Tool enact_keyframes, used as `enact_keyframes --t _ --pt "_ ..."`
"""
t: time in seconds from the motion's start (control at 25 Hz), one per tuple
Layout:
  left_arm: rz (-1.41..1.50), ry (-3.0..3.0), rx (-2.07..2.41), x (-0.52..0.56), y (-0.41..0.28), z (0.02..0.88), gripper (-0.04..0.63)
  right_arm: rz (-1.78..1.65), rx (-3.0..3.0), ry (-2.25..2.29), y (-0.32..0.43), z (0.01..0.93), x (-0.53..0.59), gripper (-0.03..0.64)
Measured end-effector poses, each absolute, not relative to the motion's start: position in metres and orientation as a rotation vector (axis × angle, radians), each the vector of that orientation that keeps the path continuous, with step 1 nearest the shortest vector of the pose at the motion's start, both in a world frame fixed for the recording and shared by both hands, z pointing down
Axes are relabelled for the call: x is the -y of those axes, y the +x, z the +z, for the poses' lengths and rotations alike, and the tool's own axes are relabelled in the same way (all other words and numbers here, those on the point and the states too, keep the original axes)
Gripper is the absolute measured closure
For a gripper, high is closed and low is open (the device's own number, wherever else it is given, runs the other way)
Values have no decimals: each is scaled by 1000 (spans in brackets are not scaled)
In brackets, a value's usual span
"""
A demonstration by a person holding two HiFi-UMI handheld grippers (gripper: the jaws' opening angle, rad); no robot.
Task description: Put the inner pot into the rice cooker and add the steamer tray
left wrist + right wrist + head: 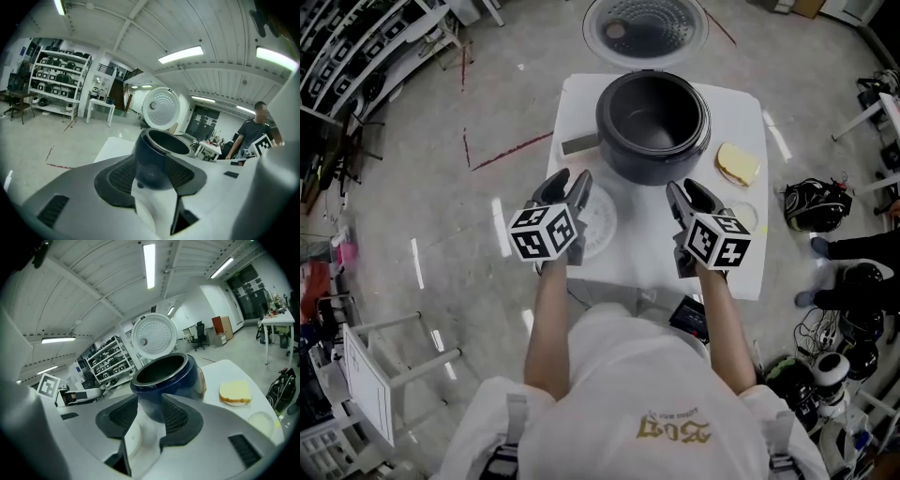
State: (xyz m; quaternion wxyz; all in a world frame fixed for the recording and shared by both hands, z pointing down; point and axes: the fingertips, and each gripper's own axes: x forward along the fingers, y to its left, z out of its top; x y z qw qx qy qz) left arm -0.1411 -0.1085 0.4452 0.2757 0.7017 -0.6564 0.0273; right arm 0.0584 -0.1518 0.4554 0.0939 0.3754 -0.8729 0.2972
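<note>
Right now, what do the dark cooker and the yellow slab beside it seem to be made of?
The rice cooker looks like glossy dark-blue plastic or painted metal: its wall shows bright reflections. The yellow slab looks matte and soft, like sponge or bread; I cannot tell which.

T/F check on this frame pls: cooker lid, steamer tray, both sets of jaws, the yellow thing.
1. The lid of the rice cooker is open. True.
2. The left gripper grips the steamer tray. False: its jaws stand apart with nothing between them. The tray lies on the table, near-left of the cooker in the head view.
3. The right gripper has its jaws shut. False: they are apart and empty.
4. In the head view a yellow slab lies on the table to the right of the cooker. True.
</note>
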Motion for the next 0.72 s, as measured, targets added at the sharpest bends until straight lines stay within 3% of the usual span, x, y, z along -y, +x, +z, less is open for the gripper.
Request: enact_keyframes --t 0.72 --pt "245 1546 1818 7 -224 559 393 1000 2378 799 -18 570 91 459"
